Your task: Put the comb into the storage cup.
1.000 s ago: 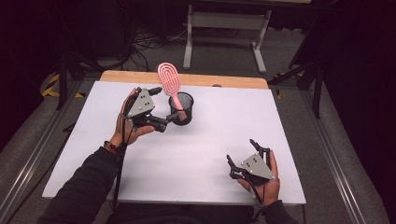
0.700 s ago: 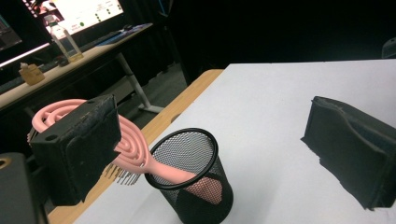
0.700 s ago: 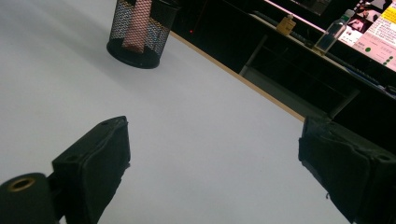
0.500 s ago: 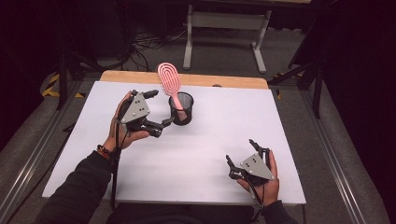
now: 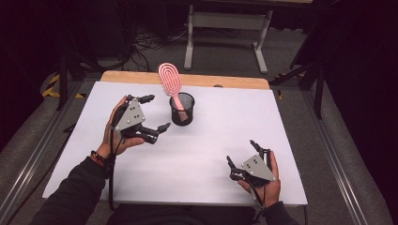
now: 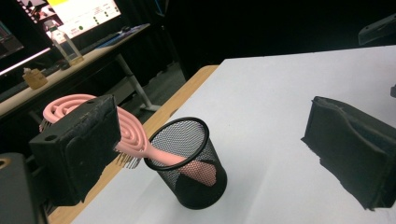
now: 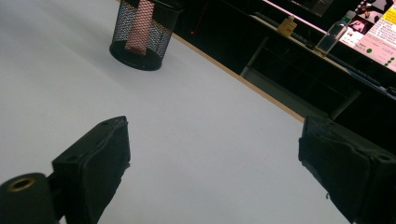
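High view: left tongs (image 5: 155,112) gape wide and empty just left of the black mesh cup (image 5: 182,110), where the pink hairbrush (image 5: 170,83) stands handle-down. Right tongs (image 5: 244,154) rest open on the tabletop (image 5: 211,140), well apart from the cup.

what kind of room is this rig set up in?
Likely a lab or recording workspace: a white-topped table under a fixed overhead camera, cables trailing on the grey floor, and side desks with a lit monitor against dark surroundings.
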### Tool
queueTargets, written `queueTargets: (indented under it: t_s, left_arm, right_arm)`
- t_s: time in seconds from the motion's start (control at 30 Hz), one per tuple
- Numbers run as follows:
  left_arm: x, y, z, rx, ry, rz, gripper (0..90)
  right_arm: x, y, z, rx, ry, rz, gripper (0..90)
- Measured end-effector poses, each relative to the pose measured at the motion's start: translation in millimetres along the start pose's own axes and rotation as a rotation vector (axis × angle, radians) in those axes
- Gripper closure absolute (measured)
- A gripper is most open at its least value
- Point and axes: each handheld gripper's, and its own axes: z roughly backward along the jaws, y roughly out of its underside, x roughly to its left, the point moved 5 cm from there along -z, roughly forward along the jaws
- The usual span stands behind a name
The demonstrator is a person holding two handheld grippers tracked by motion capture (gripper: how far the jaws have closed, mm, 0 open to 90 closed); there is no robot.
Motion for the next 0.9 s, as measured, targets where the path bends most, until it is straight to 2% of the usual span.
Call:
queueTargets:
  t_s: [0.53,0.77,0.9]
  left_arm:
    - [-13.5,18.3,14.6,0.030,0.001,-0.020,4.1]
    - [-18.6,27.9,21.1,0.042,0.009,-0.010,4.1]
    - [-21.7,32.4,23.8,0.055,0.003,-0.025,4.1]
  right_arm:
    - [0.9,-1.7,1.2,-0.009,-0.003,0.003,9.7]
    - [1.5,-1.9,1.0,-0.007,-0.007,0.002,9.7]
    - [1.6,-2.3,1.0,-0.009,-0.005,0.002,9.7]
